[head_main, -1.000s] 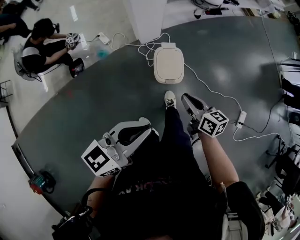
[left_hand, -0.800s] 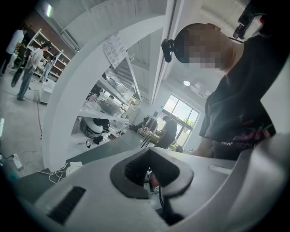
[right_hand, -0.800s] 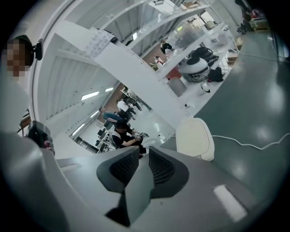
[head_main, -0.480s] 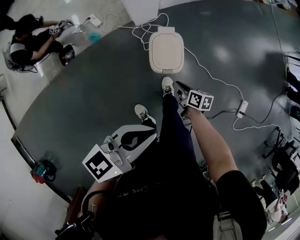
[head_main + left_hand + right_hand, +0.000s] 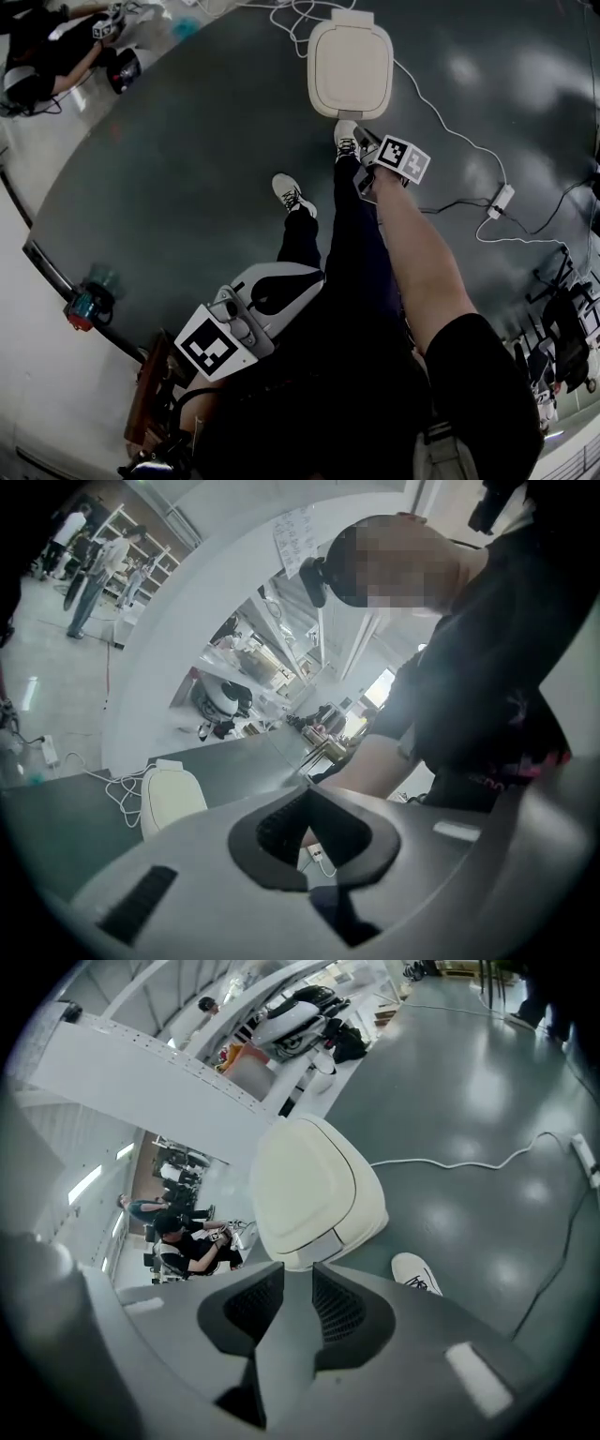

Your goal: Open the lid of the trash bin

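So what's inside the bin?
The bin is shut, so its inside is covered and cannot be seen. Only the cream lid shows, lying flat on top.

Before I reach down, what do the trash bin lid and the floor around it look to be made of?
Trash bin lid: probably moulded plastic, cream, smooth satin finish; rounded corners and an inset panel line show. Floor: dark grey, glossy, perhaps coated concrete or resin; it mirrors the lights and shows no joints.
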`<action>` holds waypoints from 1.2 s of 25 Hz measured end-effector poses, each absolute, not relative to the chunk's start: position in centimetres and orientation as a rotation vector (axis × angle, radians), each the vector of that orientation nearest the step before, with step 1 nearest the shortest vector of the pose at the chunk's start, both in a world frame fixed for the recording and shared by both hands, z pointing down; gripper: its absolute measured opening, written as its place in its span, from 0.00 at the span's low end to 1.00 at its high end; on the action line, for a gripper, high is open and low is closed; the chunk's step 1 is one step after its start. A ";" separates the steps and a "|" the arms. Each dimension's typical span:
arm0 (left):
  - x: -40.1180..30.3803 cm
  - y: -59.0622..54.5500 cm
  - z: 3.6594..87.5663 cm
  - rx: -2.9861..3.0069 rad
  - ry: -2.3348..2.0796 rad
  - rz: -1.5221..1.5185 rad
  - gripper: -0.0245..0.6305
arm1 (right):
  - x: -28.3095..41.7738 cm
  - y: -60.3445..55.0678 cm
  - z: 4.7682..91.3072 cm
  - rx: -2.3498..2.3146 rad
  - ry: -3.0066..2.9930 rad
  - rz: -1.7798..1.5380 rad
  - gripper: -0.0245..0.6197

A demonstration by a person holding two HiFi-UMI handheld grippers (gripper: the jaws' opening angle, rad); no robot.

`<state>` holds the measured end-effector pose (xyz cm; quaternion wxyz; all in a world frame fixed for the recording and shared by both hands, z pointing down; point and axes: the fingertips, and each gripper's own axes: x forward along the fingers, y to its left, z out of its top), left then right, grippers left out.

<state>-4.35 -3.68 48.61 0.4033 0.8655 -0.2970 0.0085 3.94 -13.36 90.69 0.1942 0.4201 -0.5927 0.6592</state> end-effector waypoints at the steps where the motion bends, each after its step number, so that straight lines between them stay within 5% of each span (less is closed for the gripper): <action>1: -4.4 -3.6 49.2 2.171 -0.752 0.034 0.04 | 4.0 -13.3 91.6 1.194 -1.633 1.868 0.20; 30: -6.5 -1.5 54.5 2.043 -0.827 0.071 0.04 | 3.3 -13.6 98.8 1.470 -1.383 2.060 0.22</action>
